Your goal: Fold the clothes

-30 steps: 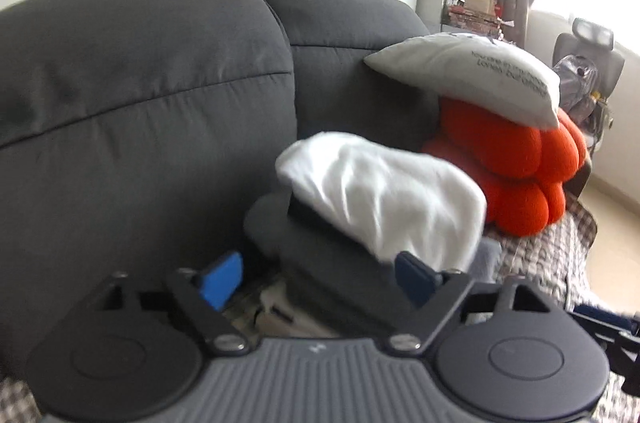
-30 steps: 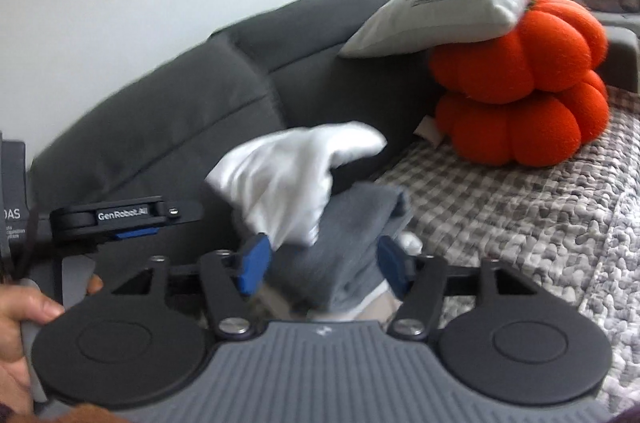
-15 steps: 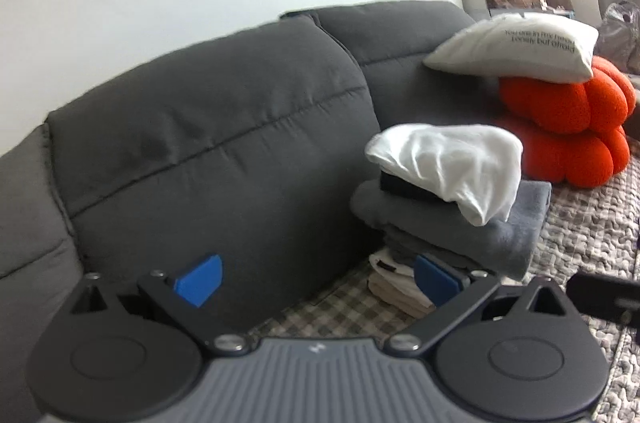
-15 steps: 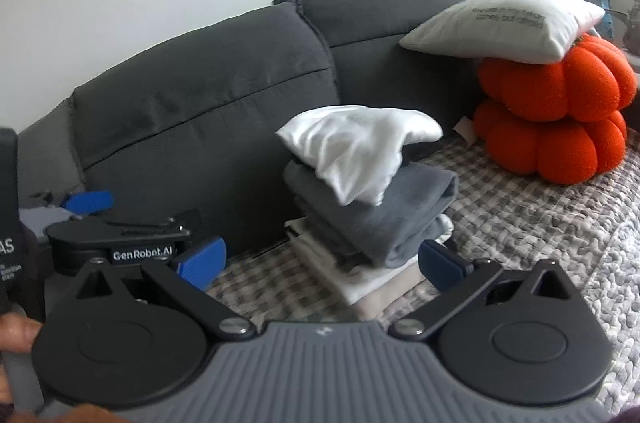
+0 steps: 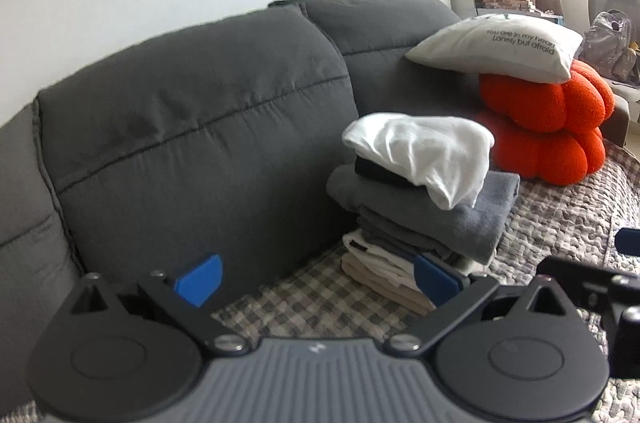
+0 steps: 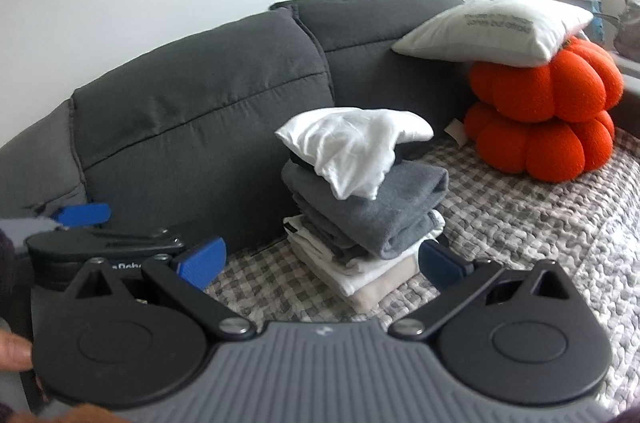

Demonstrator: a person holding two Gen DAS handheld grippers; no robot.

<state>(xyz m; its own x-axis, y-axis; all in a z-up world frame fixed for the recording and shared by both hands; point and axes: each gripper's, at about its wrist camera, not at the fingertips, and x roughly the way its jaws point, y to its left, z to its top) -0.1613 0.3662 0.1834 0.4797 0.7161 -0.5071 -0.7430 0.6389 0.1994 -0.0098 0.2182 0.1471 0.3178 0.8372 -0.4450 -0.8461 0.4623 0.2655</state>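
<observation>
Sofa seat (image 6: 520, 223) carries stacked folded clothes (image 6: 360, 223), white shirt (image 6: 352, 151) topmost; both tongs (image 5: 318, 277) (image 6: 320, 263) spread, empty.

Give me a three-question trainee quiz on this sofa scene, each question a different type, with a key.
1. True or false: the white garment lies on top of the stack of folded clothes.
2. Multiple choice: the white pillow rests on A) the sofa's backrest top, B) the orange cushions, C) the checked blanket.
3. Fill in: the left gripper and the right gripper are both ____ and hold nothing.

Key: 1 true; 2 B; 3 open.
</observation>
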